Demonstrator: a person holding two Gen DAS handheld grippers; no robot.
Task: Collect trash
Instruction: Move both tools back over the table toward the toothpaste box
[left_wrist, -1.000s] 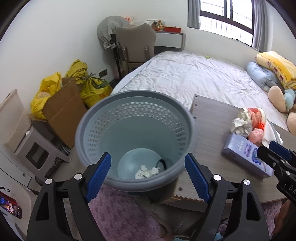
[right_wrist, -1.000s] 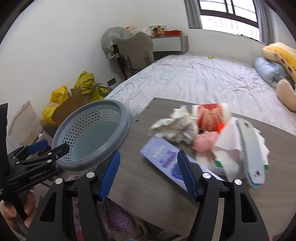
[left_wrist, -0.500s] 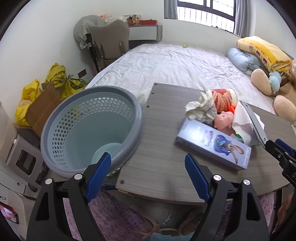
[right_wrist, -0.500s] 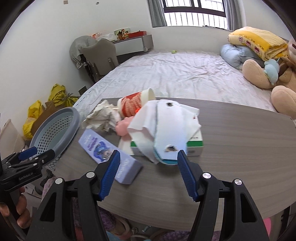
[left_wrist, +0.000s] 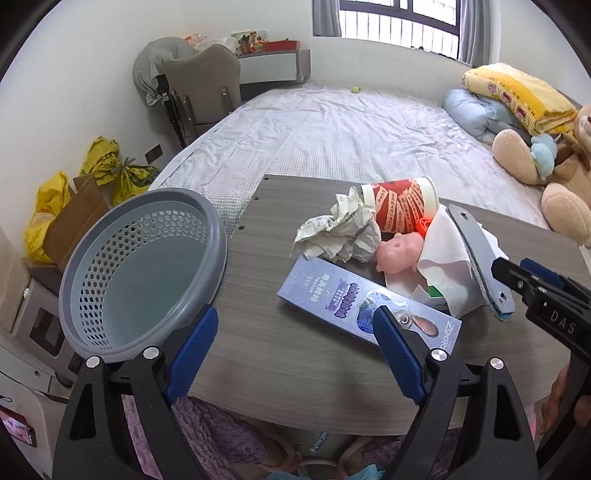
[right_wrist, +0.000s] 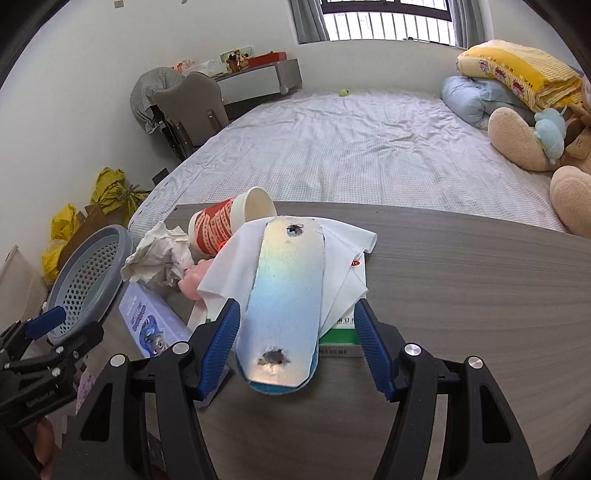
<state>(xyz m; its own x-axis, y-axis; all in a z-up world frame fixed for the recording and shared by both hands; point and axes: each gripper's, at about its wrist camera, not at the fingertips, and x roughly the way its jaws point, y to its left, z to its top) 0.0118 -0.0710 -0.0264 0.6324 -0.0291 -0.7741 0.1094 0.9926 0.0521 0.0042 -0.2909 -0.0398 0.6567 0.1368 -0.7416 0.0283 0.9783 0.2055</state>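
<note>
A heap of trash lies on the grey wooden table (left_wrist: 295, 369): crumpled paper (left_wrist: 340, 232), a red paper cup (left_wrist: 399, 206) on its side, a pink pig toy (left_wrist: 399, 251), a purple box (left_wrist: 354, 299) and a white tissue (right_wrist: 343, 251). A shiny oblong pad (right_wrist: 284, 302) rests on the tissue, over a green-and-white box (right_wrist: 343, 332). My right gripper (right_wrist: 297, 347) is open, its fingers either side of the pad's near end without pressing it. My left gripper (left_wrist: 295, 345) hovers over the table's near edge with its jaws opening and nothing gripped. The grey perforated basket (left_wrist: 140, 273) stands at the table's left end.
Behind the table stretches a bed (left_wrist: 351, 129) with plush toys (left_wrist: 535, 158) and folded bedding at the right. A chair (left_wrist: 203, 88), yellow bags (left_wrist: 110, 170) and a cardboard box (left_wrist: 74, 218) stand along the left wall. A purple rug (left_wrist: 207, 435) lies under the table.
Both views swung right, from the basket to the heap on the table. The shiny pad now sits between the right gripper's fingers. The left jaws stand slightly wider.
</note>
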